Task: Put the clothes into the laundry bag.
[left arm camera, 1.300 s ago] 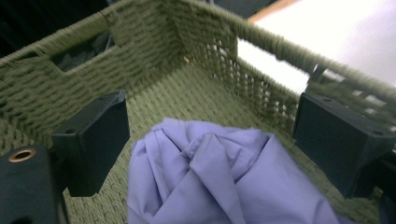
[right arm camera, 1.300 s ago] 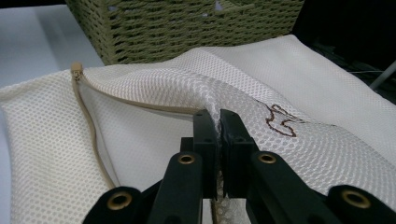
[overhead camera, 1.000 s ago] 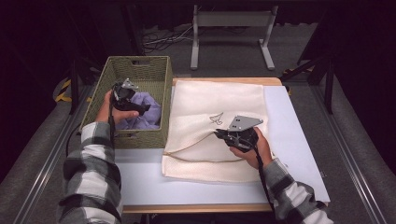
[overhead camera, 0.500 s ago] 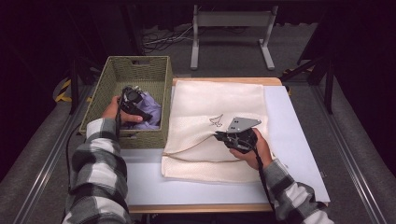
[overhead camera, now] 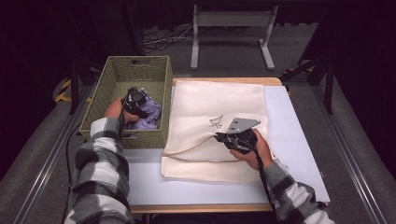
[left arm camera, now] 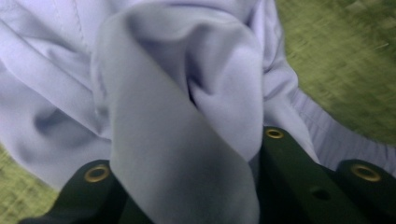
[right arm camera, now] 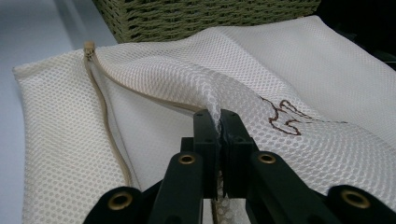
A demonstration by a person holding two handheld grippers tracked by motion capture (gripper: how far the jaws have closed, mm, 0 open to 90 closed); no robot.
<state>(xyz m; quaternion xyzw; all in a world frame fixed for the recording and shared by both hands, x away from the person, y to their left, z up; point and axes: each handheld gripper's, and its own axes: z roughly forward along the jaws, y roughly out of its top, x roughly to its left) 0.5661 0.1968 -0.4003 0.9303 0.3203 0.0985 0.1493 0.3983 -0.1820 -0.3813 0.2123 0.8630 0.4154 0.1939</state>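
A cream mesh laundry bag lies flat on the table, its zip open along the near-left edge. My right gripper is shut on the bag's top layer beside that opening and holds it slightly raised. A lavender cloth lies bunched in the green woven basket. My left gripper is down in the basket on the cloth. In the left gripper view its jaws stand wide apart with a thick fold of the lavender cloth between them.
The basket sits at the table's left edge, touching the bag's left side. A white mat covers the tabletop, with bare room to the right of the bag and along the near edge. A metal stand stands on the floor beyond the table.
My left gripper has moved down and to the right inside the basket, onto the lavender cloth. The right gripper has kept its pinch on the bag, nearly still.
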